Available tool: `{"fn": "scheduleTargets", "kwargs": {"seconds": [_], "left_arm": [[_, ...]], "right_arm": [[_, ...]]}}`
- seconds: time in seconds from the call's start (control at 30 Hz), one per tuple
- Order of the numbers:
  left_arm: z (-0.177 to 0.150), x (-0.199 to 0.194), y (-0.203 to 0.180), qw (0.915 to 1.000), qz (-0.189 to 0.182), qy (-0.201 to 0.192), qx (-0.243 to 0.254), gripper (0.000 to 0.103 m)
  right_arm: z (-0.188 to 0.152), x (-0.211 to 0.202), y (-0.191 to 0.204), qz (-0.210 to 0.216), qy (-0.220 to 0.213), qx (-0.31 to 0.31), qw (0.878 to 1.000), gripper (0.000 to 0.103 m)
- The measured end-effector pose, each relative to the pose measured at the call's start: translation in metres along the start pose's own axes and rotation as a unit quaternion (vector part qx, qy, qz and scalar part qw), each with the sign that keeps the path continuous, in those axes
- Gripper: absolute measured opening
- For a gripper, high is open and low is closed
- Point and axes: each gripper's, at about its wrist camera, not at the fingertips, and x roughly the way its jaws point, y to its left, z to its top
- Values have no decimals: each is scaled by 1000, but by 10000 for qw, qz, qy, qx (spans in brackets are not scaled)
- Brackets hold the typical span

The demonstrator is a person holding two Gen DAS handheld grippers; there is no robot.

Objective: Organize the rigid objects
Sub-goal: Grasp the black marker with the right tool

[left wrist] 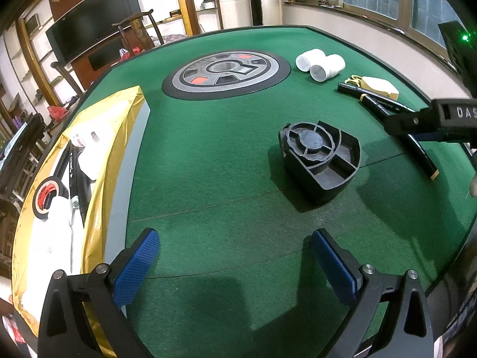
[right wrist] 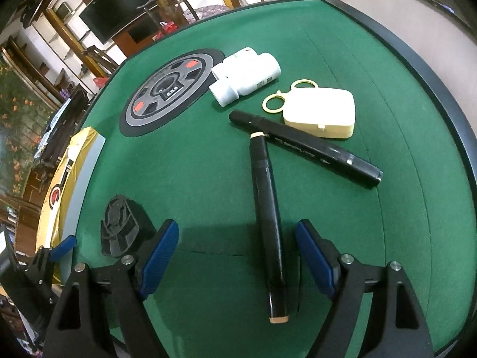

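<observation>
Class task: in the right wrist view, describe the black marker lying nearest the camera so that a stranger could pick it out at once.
Start at the green felt table and find the cream case with its ring handles. Two black markers lie in front of it. The wanted marker runs from the other marker toward the camera, between the right gripper jaws; only it has beige ends.

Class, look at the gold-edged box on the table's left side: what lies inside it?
Inside the box lie a tape roll, a black marker and white items. Whatever sits beneath them is covered.
</observation>
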Motion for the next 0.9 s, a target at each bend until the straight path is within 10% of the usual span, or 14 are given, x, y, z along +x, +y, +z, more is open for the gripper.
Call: {"fn": "scheduleTargets", "kwargs": {"seconds": [0.27, 0.63, 0.9], "left_arm": [[0, 0, 0, 10000, -2, 2, -1, 102], [1, -6, 1, 9997, -187, -118, -41, 102], [28, -19, -16, 9963, -690, -503, 127, 102]], "right_arm": [[13, 2, -7, -89, -56, -43, 9999, 72], [10, 11, 18, -1404, -333, -810, 9862, 25], [-12, -7, 7, -913, -285, -674, 9931, 15]]}}
